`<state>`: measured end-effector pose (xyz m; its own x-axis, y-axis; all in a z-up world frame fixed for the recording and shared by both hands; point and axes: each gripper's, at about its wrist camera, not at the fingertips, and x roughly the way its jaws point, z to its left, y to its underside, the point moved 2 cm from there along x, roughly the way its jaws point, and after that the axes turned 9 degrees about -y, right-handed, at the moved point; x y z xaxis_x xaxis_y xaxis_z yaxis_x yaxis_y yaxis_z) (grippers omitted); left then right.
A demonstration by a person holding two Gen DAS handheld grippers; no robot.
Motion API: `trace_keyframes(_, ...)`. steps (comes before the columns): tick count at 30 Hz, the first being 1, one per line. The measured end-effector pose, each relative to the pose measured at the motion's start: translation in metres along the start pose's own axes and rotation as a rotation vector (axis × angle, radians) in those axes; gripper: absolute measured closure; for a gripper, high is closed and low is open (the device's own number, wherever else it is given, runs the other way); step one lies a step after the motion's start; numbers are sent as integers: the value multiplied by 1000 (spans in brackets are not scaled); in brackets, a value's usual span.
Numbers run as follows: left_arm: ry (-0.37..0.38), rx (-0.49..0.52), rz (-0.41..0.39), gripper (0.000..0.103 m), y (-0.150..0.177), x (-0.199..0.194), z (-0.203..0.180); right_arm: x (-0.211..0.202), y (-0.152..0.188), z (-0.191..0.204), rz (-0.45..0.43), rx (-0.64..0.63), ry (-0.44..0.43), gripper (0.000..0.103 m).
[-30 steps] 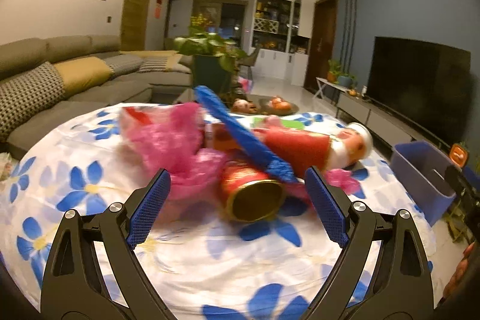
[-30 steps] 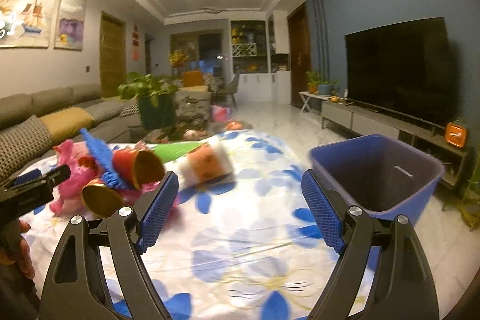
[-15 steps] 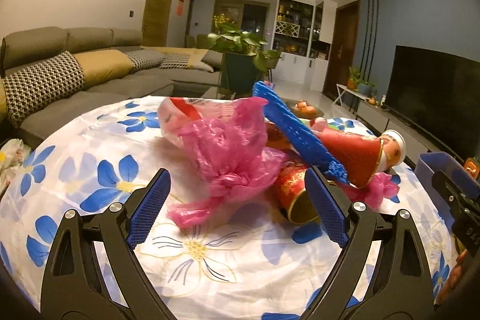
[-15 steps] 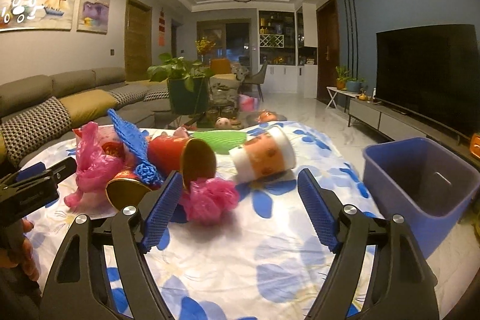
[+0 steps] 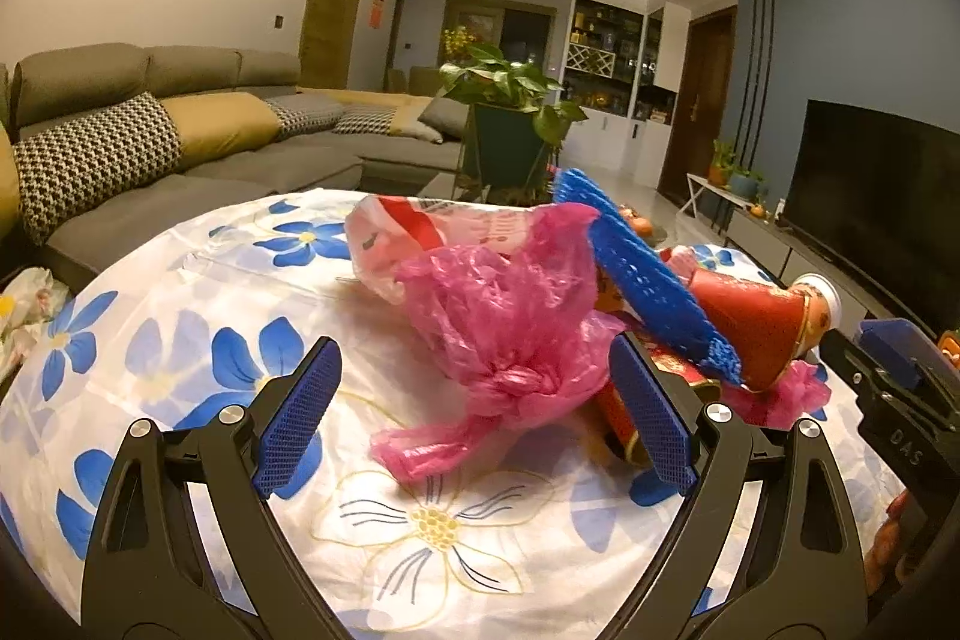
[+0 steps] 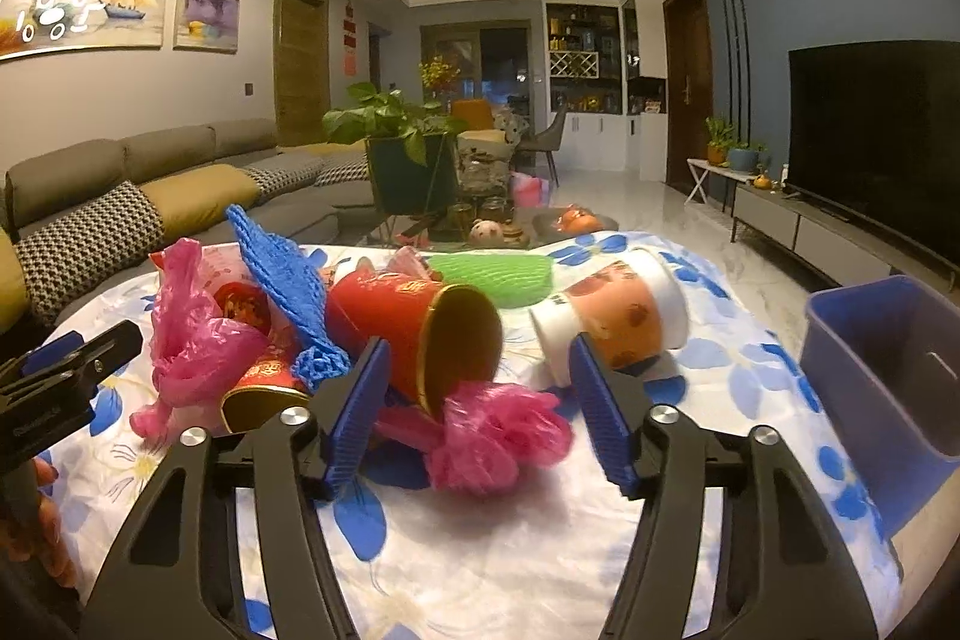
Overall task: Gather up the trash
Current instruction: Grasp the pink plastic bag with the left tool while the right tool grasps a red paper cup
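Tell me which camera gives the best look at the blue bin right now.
The right wrist view: the blue bin shows its open top, inner wall and near side at the table's right edge. In the left wrist view it's hidden at the right edge behind the right tool.

Thin, crinkled, translucent pink plastic bag (image 5: 510,316), glossy where lit; blue foam net sleeve (image 5: 648,280) of open mesh, rough and matt, and a green one (image 6: 492,277) alike. Red paper cup (image 6: 414,334) with shiny gold lining; white-and-orange paper cup (image 6: 618,316), smooth. Soft floral cloth (image 6: 480,538), faintly sheened and creased; smooth matt blue plastic bin (image 6: 888,370); textured blue pads (image 5: 297,427) on black matt plastic fingers with bright metal screws.
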<state>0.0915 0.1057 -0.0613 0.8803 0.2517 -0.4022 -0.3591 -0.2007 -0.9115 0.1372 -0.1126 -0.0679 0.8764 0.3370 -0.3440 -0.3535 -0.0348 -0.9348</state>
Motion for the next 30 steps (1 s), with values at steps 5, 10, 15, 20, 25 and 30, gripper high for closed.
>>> trace_keyframes(5, 1, -6, 8, 14, -2, 6, 5, 20, -1, 3, 30, 11, -31, 53)
trace_keyframes(10, 18, 11, 17, 14, -1, 11, 3, 30, -5, 6, 38, 17, -60, 65)
trace_keyframes(15, 33, 30, 23, 14, -2, 15, -2, 33, -6, 10, 35, 5, -80, 79)
trace_keyframes(20, 71, 46, 50, 14, -2, 22, -7, 31, -6, 10, 32, 1, -97, 88)
trace_keyframes(25, 89, 63, 89, 18, 0, 31, -14, 25, -10, 12, 6, -19, -101, 99)
trace_keyframes(30, 98, 72, 122, 29, 3, 42, -15, 17, -16, 11, -32, -30, -97, 99)
